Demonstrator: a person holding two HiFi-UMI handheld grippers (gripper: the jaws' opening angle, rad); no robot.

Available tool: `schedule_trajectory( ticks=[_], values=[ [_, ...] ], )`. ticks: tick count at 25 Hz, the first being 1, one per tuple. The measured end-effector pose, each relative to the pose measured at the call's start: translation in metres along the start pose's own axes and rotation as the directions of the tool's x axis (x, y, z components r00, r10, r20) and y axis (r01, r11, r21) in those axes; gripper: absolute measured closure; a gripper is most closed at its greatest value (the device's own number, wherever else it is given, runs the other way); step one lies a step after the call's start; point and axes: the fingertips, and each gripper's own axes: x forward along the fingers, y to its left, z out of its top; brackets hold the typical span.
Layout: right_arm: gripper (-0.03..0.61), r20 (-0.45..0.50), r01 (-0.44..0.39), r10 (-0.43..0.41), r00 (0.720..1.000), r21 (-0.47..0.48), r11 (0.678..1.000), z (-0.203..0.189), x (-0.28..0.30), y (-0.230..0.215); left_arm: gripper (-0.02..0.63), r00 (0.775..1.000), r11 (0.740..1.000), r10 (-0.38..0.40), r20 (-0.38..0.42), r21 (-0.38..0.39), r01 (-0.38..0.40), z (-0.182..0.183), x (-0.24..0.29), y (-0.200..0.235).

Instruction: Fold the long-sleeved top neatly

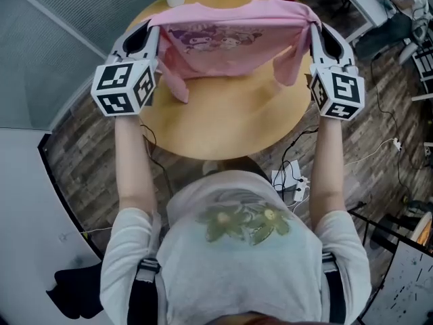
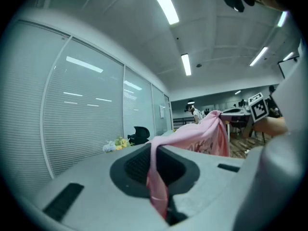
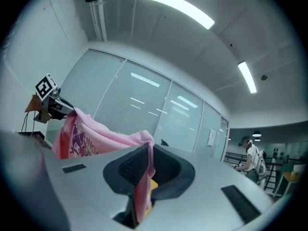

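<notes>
Both grippers, left (image 1: 150,31) and right (image 1: 316,29), pinch the pink printed long-sleeved cotton top (image 1: 233,39), stretched between them above the round wooden table (image 1: 223,117).

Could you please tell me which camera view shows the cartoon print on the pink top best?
The head view: the cartoon print faces the camera, spread on the pink top. The left gripper view shows only a sliver of it; the right gripper view shows part, small and at the edge.
</notes>
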Motion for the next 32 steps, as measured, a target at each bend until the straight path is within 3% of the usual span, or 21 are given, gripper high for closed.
schedule_trajectory(
  ticks=[7, 10, 13, 16, 19, 20, 22, 25, 28, 30, 32],
  values=[
    [0.537, 0.152, 0.145, -0.140, 0.978, -0.022, 0.989, 0.055, -0.062, 0.006, 0.594, 0.993, 0.996, -0.091, 0.077, 0.019, 0.090, 0.031, -0.065, -0.021],
    [0.537, 0.062, 0.140, -0.140, 0.988, 0.005, 0.990, 0.032, -0.056, 0.005, 0.594, 0.993, 0.994, -0.112, 0.032, -0.001, 0.113, 0.025, -0.058, -0.026],
    [0.537, -0.082, 0.082, -0.077, 0.994, 0.057, 0.995, -0.027, -0.019, 0.005, 0.594, 0.980, 0.990, -0.143, -0.137, -0.009, 0.144, -0.021, -0.015, -0.026],
    [0.537, -0.208, 0.047, -0.020, 0.978, 0.125, 0.991, -0.098, 0.041, 0.001, 0.594, 0.941, 0.988, -0.157, -0.300, -0.039, 0.152, -0.087, 0.059, -0.016],
    [0.535, -0.328, 0.038, 0.052, 0.943, 0.263, 0.964, -0.167, 0.097, -0.004, 0.583, 0.891, 0.987, -0.156, -0.426, -0.099, 0.125, -0.144, 0.125, -0.010],
    [0.535, -0.377, 0.041, 0.083, 0.923, 0.309, 0.950, -0.191, 0.112, -0.004, 0.529, 0.868, 0.986, -0.160, -0.470, -0.121, 0.116, -0.162, 0.141, -0.011],
    [0.469, -0.468, 0.052, 0.133, 0.874, 0.362, 0.931, -0.232, 0.132, 0.001, 0.455, 0.818, 0.982, -0.175, -0.549, -0.159, 0.103, -0.197, 0.161, -0.017],
    [0.456, -0.509, 0.025, 0.173, 0.843, 0.358, 0.933, -0.263, 0.141, 0.018, 0.437, 0.779, 0.979, -0.187, -0.598, -0.178, 0.099, -0.238, 0.166, -0.026],
    [0.456, -0.509, -0.074, 0.263, 0.820, 0.361, 0.930, -0.282, 0.130, 0.052, 0.437, 0.754, 0.972, -0.223, -0.618, -0.199, 0.125, -0.272, 0.145, -0.041],
    [0.457, -0.526, -0.155, 0.361, 0.770, 0.394, 0.906, -0.301, 0.105, 0.086, 0.437, 0.723, 0.962, -0.261, -0.639, -0.233, 0.142, -0.300, 0.120, -0.060],
    [0.456, -0.556, -0.208, 0.443, 0.703, 0.435, 0.876, -0.322, 0.070, 0.118, 0.437, 0.688, 0.953, -0.289, -0.666, -0.269, 0.140, -0.326, 0.090, -0.078]
  ],
)
